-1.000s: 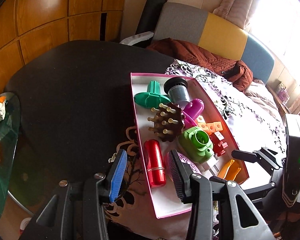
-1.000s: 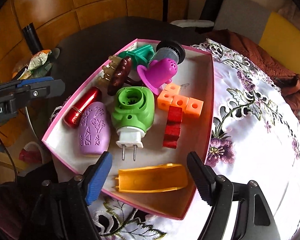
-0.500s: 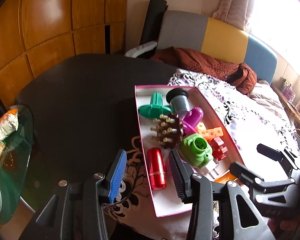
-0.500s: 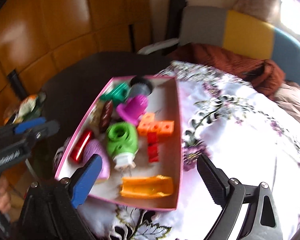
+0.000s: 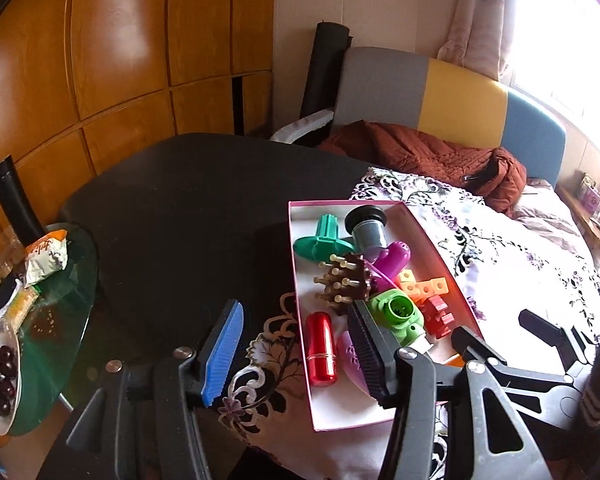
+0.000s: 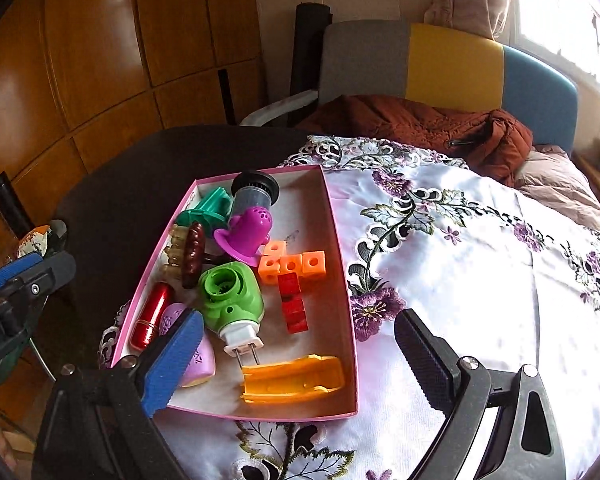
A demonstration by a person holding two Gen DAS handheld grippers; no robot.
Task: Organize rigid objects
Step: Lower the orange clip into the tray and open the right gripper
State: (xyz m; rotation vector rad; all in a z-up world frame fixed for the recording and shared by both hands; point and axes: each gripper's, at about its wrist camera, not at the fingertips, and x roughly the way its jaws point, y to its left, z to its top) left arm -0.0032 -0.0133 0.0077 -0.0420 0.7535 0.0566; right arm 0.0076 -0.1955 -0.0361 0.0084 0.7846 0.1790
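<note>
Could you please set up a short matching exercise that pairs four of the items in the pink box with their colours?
Items:
1. plug-in device with two metal prongs
2. row of linked cubes
3. smooth metallic cylinder
4. flat clip-like piece at the near end of the box

Colours:
A. red
B. yellow-orange
C. green
D. orange

Pairs: 1-C, 2-D, 3-A, 4-B
</note>
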